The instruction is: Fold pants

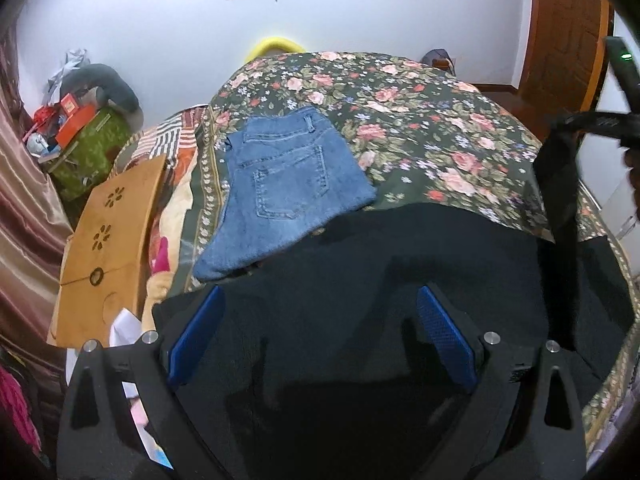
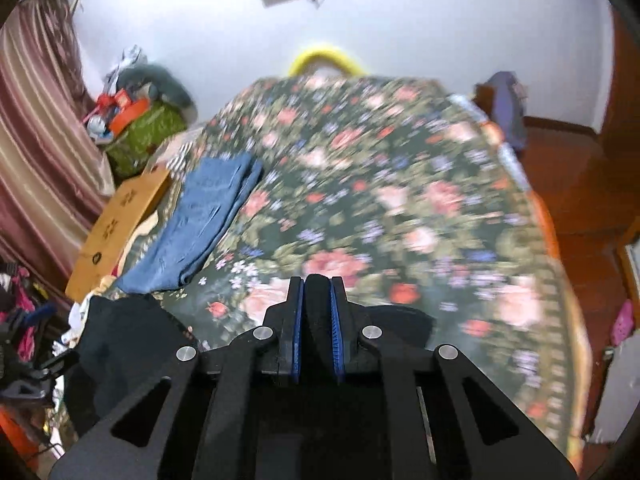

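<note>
Overall, we find a bed covered by a floral bedspread [image 1: 420,120], dark green with pink roses, set against a white wall [image 1: 160,20] with a wooden door [image 1: 568,40] at the right. Folded blue jeans [image 1: 280,184] lie flat on the bedspread toward its left side, back pocket uppermost. Beside them at the bed's left edge sits a tan board [image 1: 108,248] with cut-out patterns. Past it we see a striped curtain [image 2: 36,140] and a green bag [image 2: 140,140] heaped with clutter.

We note black pants [image 1: 360,280] spread across the near part of the bed. The left gripper [image 1: 320,312] hangs over them with its blue pads [image 1: 444,336] standing wide apart; the dark cloth lies below and between the fingers, and the pads do not press on it.

The right gripper [image 2: 318,292] is clenched on a fold of the black pants [image 2: 318,316], which fills the narrow gap between its pads. In the left wrist view this gripper [image 1: 624,92] appears at the far right with black fabric hanging from it toward the bed. The right wrist view is blurred beyond the fingers
</note>
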Demonstrator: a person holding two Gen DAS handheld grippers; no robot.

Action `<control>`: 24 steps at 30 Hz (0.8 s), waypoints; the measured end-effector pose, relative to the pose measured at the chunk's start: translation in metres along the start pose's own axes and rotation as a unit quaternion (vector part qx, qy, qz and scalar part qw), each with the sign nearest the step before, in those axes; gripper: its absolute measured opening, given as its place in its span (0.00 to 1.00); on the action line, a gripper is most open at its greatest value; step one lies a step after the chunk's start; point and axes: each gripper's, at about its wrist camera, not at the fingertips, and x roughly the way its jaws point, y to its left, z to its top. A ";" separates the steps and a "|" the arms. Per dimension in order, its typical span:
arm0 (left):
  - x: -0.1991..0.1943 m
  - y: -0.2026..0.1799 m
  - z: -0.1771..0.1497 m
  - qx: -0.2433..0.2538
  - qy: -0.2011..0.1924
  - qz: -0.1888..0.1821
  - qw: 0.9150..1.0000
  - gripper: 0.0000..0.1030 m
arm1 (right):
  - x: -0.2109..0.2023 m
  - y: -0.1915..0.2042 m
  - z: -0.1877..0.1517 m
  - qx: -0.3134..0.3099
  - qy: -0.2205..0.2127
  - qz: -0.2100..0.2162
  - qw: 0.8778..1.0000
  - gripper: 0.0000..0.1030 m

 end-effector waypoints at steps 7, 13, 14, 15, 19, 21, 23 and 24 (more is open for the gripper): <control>-0.008 -0.029 -0.023 0.017 0.028 -0.018 0.999 0.95 | -0.110 -0.038 -0.038 0.000 -0.053 -0.062 0.997 0.11; -0.003 -0.057 -0.056 0.041 0.064 -0.040 0.996 0.95 | -0.137 -0.077 -0.126 0.015 -0.021 -0.120 0.992 0.11; -0.001 -0.060 -0.061 0.043 0.069 -0.041 0.996 0.95 | -0.132 -0.087 -0.149 0.031 0.000 -0.123 0.992 0.11; 0.000 -0.063 -0.066 0.044 0.074 -0.042 0.995 0.95 | -0.129 -0.094 -0.165 0.044 0.018 -0.123 0.991 0.12; 0.001 -0.063 -0.078 0.033 0.074 -0.047 0.996 0.95 | -0.110 -0.113 -0.222 0.089 0.081 -0.154 0.981 0.14; -0.004 -0.056 -0.078 0.023 0.075 -0.054 0.995 0.95 | -0.106 -0.116 -0.228 0.095 0.099 -0.162 0.977 0.14; -0.009 -0.047 -0.075 0.010 0.065 -0.051 0.997 0.95 | -0.108 -0.113 -0.224 0.094 0.096 -0.160 0.978 0.14; -0.014 -0.038 -0.072 0.000 0.055 -0.046 0.997 0.95 | -0.107 -0.108 -0.218 0.087 0.089 -0.160 0.979 0.15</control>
